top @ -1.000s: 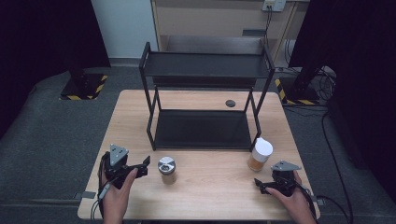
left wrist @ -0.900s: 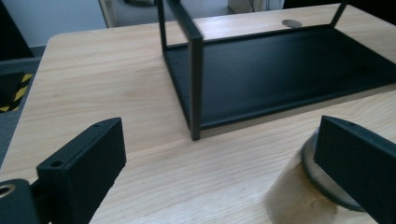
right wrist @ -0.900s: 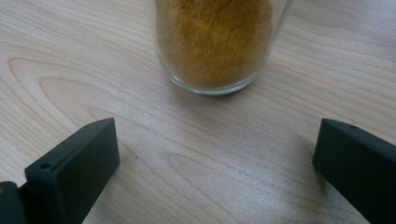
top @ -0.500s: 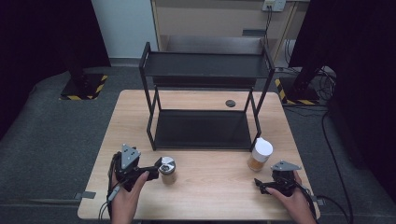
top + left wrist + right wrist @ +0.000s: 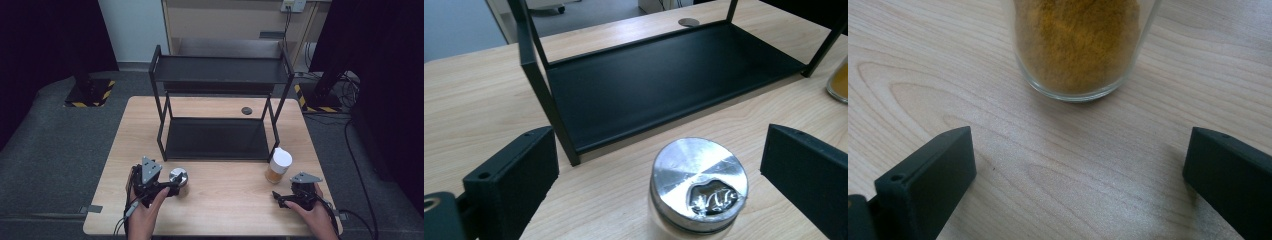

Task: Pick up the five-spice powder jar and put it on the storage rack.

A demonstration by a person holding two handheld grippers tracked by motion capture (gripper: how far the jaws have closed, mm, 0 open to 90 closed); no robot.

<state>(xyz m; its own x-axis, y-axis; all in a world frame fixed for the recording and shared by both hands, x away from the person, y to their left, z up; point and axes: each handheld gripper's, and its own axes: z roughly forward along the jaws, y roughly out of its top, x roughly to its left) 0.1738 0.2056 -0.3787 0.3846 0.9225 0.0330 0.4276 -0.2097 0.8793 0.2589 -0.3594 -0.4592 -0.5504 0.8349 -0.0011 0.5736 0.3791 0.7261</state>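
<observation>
My left tongs [image 5: 175,187] spread wide, flat matte black jaws either side of small round glass jar with brushed silver metal lid [image 5: 698,176], not touching it. Jar stands on pale wood-grain surface [image 5: 225,200], just in front of black metal two-tier rack [image 5: 217,137]. My right tongs [image 5: 278,196] released too, resting low on surface; clear glass jar of yellow-orange powder with white cap [image 5: 278,166] near, ahead of jaws, ungripped.
</observation>
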